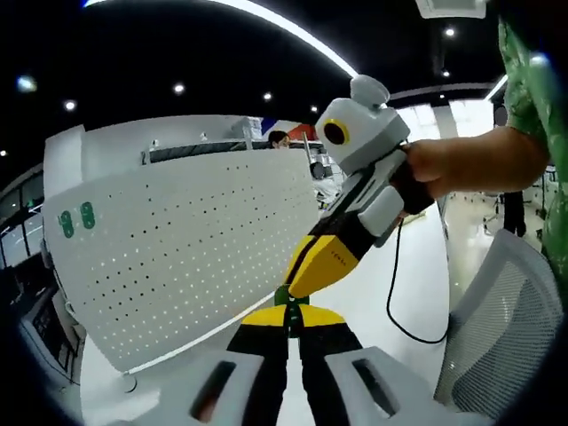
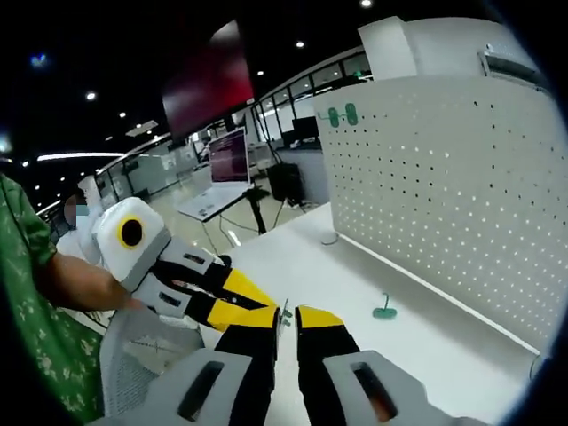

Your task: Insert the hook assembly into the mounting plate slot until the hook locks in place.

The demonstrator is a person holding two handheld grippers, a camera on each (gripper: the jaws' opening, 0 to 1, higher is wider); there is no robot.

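Your right hand (image 1: 444,164) reached in from the right of the left gripper view, bare forearm under a green patterned sleeve (image 1: 532,80), wrapped around the handle of the right gripper (image 1: 297,288), which angled down toward the left gripper (image 1: 293,324) so the yellow-and-black tips met. In the right gripper view your left hand (image 2: 120,297) came from the left, carrying its tool to the same meeting point near the table edge. Hook assembly (image 1: 289,312): small green piece, pinched between the jaws of both grippers, mostly hidden by them. Both pairs of jaws stood nearly together, clamped on that green piece. A second green hook (image 2: 384,311) lay loose on the white table (image 2: 355,284), right of the grippers and near the foot of the board. Mounting plate: white perforated pegboard (image 1: 177,248), upright at the far side of the table, with two green fittings (image 2: 341,114) near its top corner.
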